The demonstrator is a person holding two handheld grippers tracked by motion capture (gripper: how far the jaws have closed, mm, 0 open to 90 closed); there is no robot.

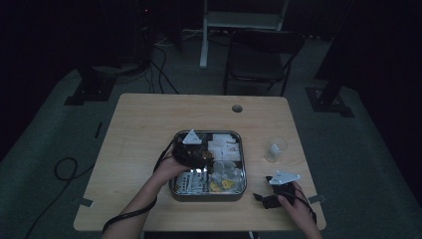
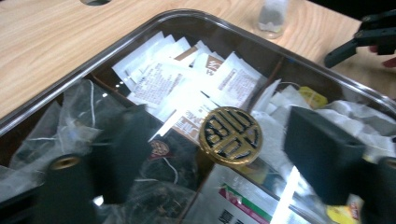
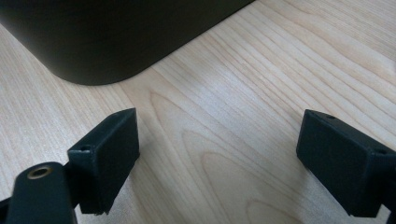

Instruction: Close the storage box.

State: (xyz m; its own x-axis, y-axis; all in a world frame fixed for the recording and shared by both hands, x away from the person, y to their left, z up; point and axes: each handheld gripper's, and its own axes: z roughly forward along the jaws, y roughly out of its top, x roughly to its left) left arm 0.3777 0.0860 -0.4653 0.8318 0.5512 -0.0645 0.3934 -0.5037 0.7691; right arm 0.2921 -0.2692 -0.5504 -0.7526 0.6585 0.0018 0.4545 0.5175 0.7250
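Round packet [image 2: 230, 136] between open gripper [image 2: 224, 154], seemingly untouched

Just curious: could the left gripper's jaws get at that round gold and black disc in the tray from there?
Probably yes: the left gripper hangs open over the tray, the disc lies uncovered between its jaws.

Left gripper [image 1: 199, 158] and right gripper [image 1: 262, 197], jaws apart.

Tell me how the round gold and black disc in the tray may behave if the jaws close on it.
The gold and black disc looks stiff and glossy, so it may slip. It lies on loose paper sachets in the tray, so it will probably shift when pushed. On edge, it could roll.
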